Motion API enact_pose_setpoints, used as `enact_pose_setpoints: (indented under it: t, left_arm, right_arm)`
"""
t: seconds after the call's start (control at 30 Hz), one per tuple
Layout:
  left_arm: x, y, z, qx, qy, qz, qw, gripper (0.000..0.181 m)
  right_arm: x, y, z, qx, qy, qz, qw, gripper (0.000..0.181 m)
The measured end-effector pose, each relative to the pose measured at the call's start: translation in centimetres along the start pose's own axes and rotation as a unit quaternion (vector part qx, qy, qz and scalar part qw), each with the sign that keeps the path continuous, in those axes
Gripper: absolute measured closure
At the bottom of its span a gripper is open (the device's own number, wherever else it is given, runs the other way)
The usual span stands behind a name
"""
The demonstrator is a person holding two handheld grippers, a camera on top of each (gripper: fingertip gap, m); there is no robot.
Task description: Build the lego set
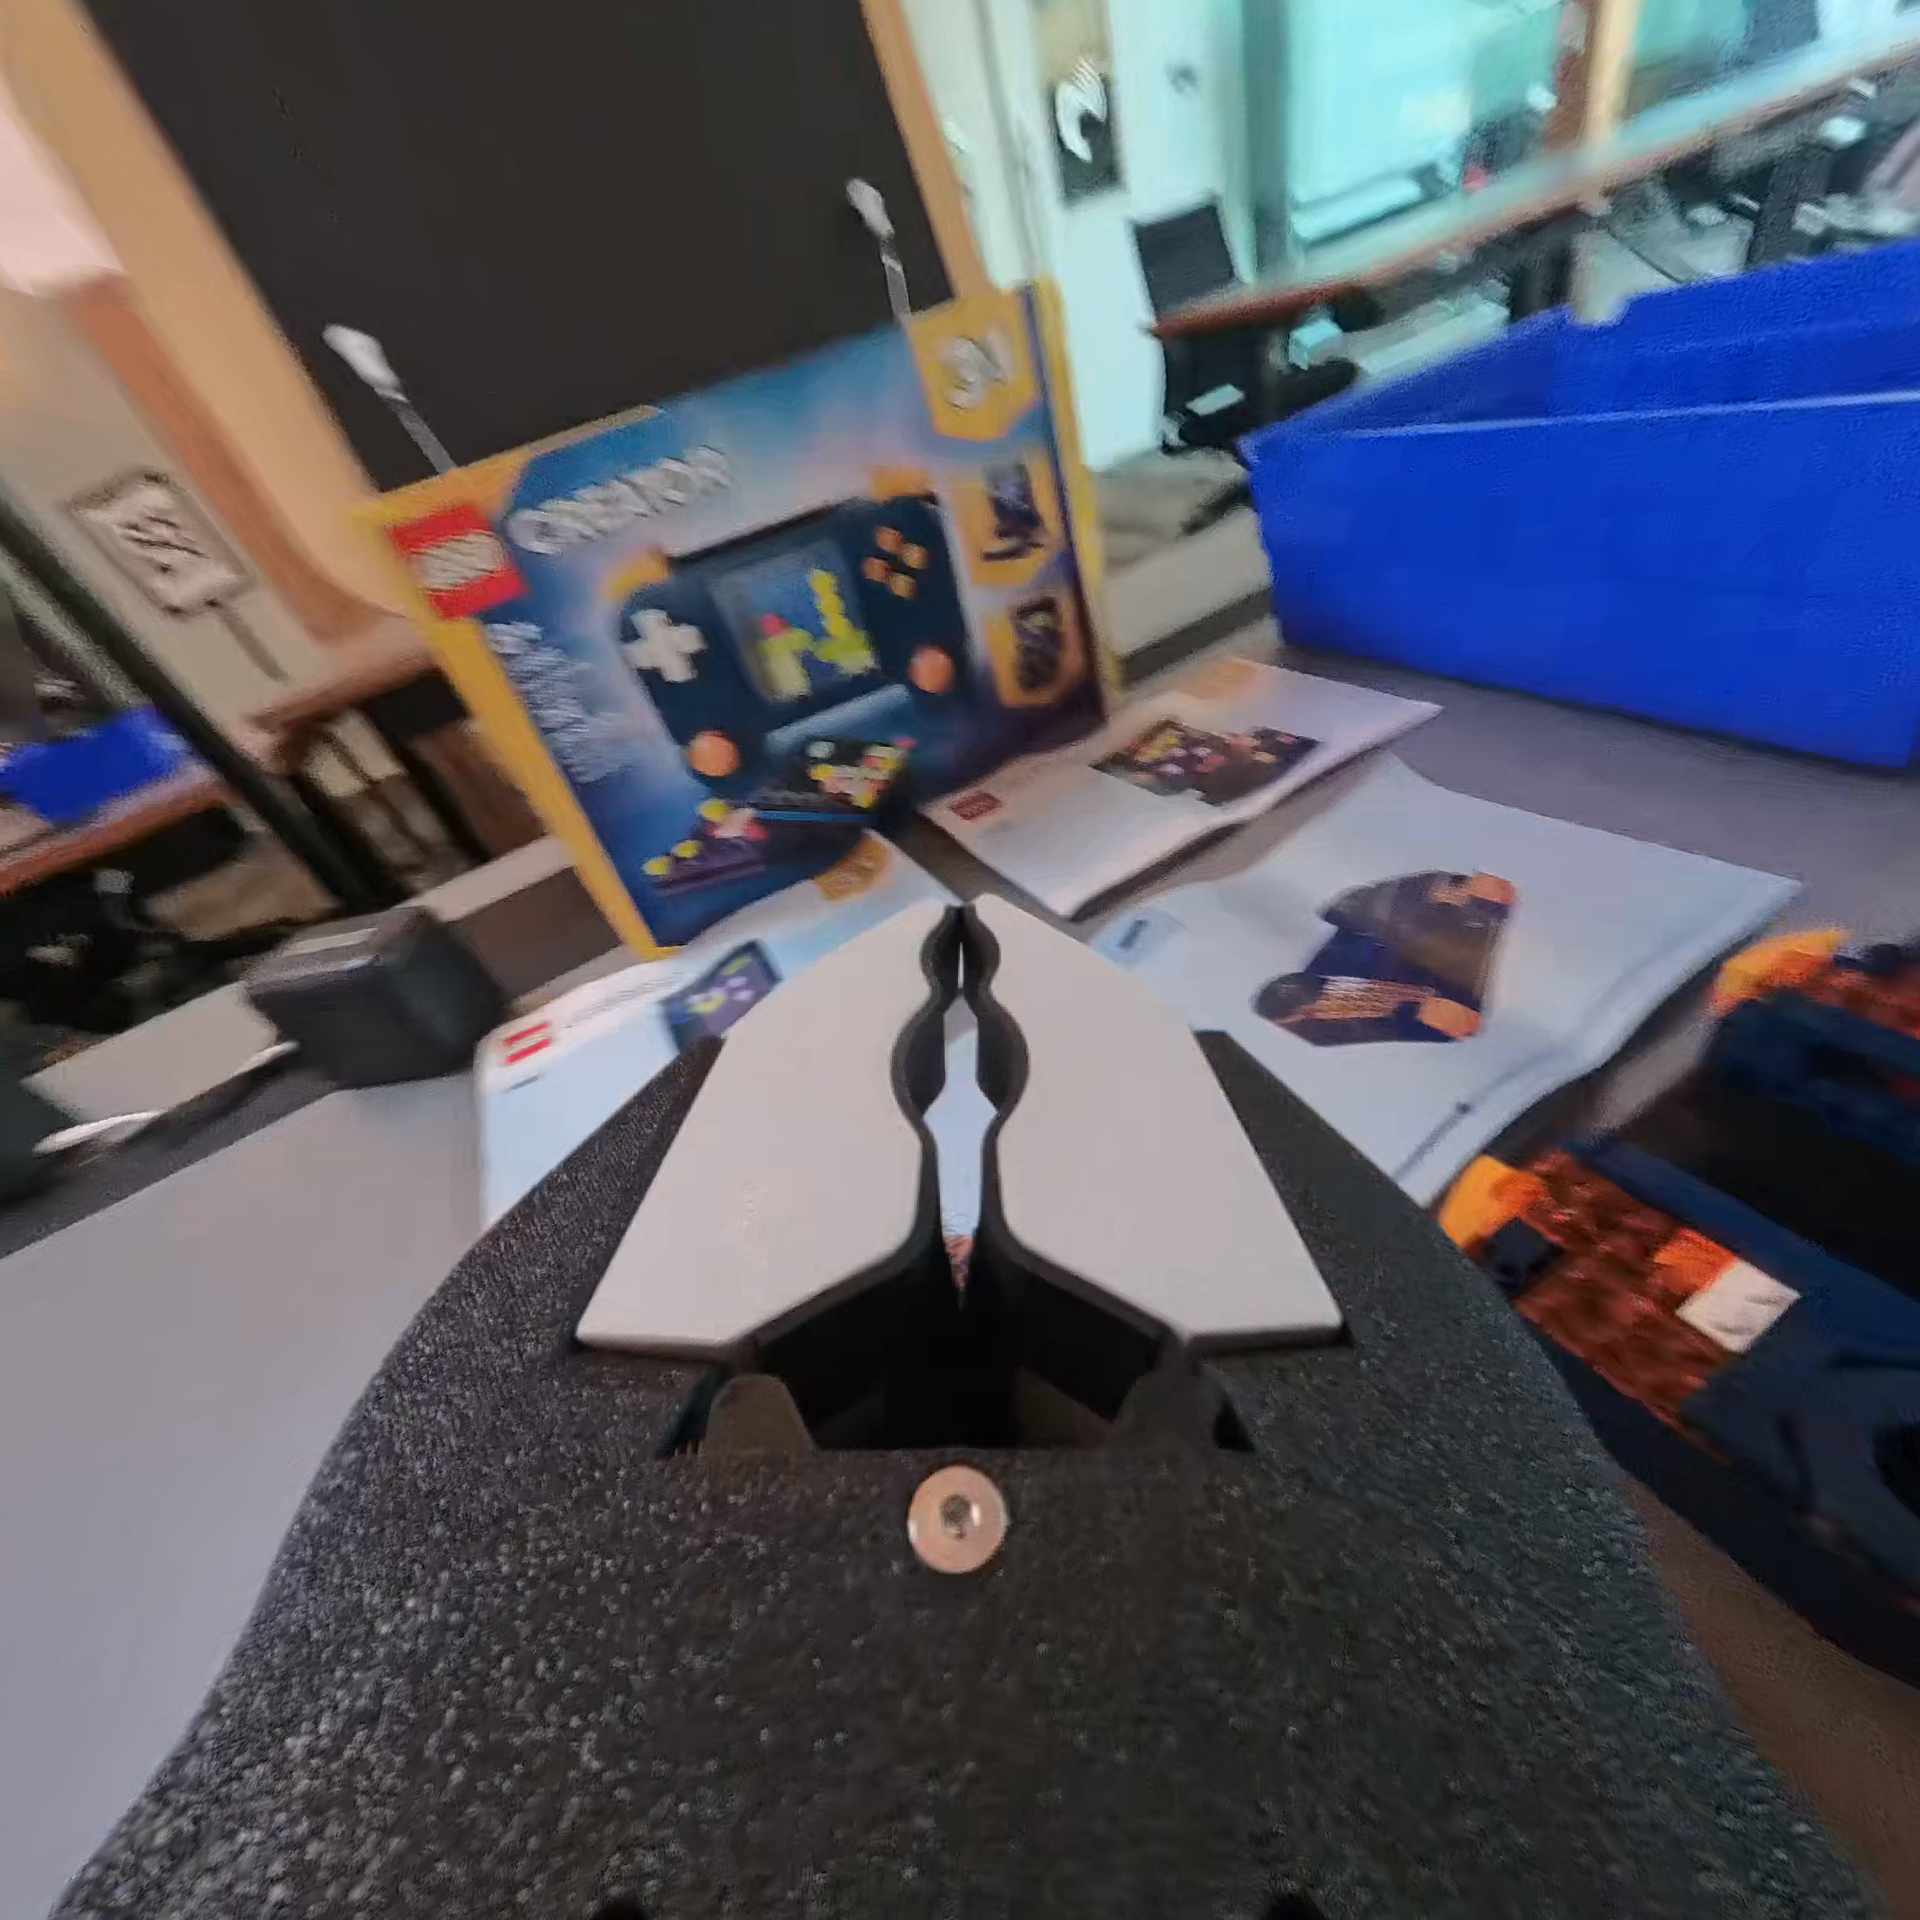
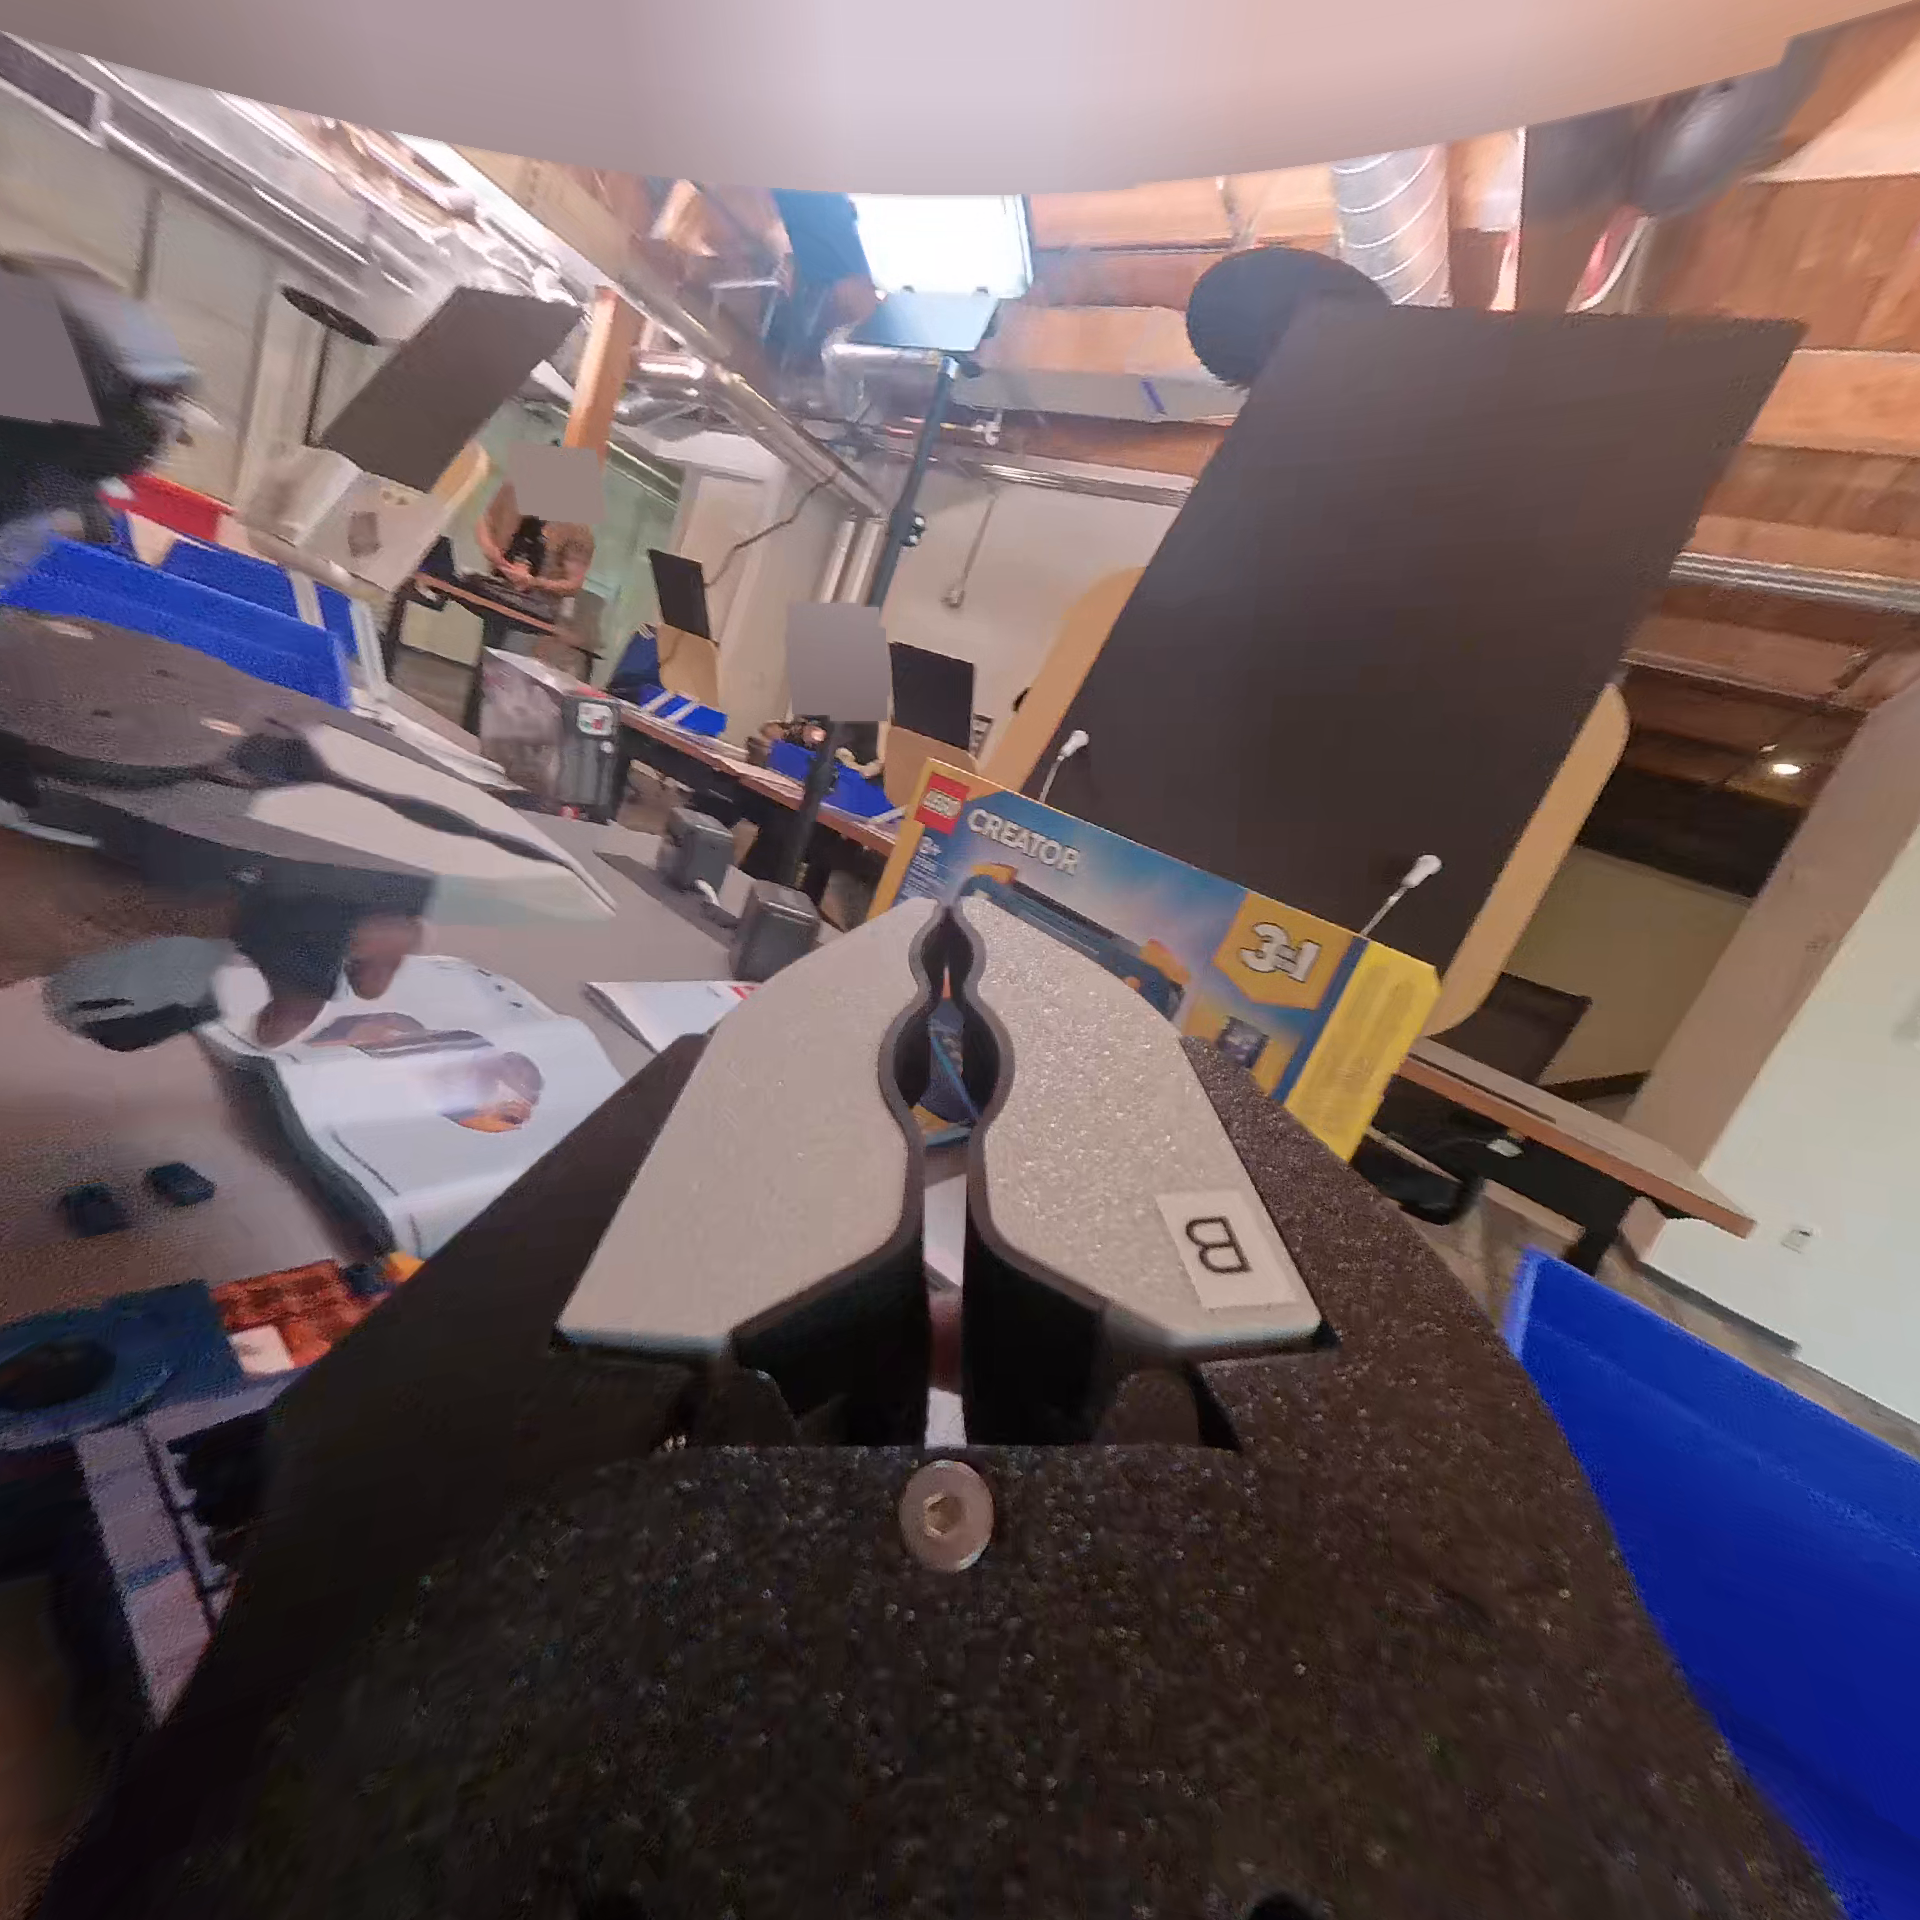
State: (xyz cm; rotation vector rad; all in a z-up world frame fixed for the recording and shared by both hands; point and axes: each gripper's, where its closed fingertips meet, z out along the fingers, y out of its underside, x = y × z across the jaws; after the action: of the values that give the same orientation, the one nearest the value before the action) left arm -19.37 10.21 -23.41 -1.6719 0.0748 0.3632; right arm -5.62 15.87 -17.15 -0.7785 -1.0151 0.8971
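Observation:
My left gripper (image 1: 961,914) is shut and empty, held above the grey table and facing the upright lego box (image 1: 769,634). A partly built dark blue and orange lego model (image 1: 1745,1278) lies to its right; it also shows in the right wrist view (image 2: 156,1340) at the lower left. My right gripper (image 2: 948,916) is shut and empty, raised and facing the lego box (image 2: 1174,966). The left gripper (image 2: 343,821) shows from the side at the left of that view. Two small dark pieces (image 2: 135,1195) lie on the table.
Open instruction booklets (image 1: 1423,956) lie flat before the box, one more (image 2: 416,1081) in the right wrist view. A blue bin (image 1: 1621,520) stands at the right. A small dark block (image 1: 384,987) sits at the left. People work at far tables. Spacing between my two grippers at the tips: around 15 cm. Between my left fingertips and the small dark block (image 1: 384,987) there is roughly 30 cm.

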Motion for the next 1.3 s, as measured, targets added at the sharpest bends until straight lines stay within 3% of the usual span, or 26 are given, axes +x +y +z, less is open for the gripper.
enact_pose_setpoints:
  t: [0.07,0.2,0.37,1.03,1.3]
  left_arm:
    - [1.9,-0.5,1.2,-0.027,0.079,0.005,0.996,0.181]
    - [4.0,2.7,4.8,-0.175,0.220,0.037,0.959,0.181]
    - [6.7,8.4,7.7,-0.289,0.275,0.040,0.916,0.181]
    - [6.7,8.1,7.4,-0.263,0.278,0.040,0.923,0.181]
    - [6.7,8.1,7.3,-0.266,0.280,0.045,0.921,0.181]
  right_arm:
    - [-0.1,0.0,0.0,0.002,-0.007,0.023,1.000,0.181]
    - [0.8,0.7,-0.3,-0.014,0.001,0.048,0.999,0.181]
    - [0.6,0.8,-0.4,-0.018,-0.005,0.041,0.999,0.181]
    - [-0.5,3.4,-0.1,-0.086,-0.039,0.066,0.993,0.181]
    - [-0.1,1.8,-0.5,-0.045,-0.037,0.094,0.994,0.179]
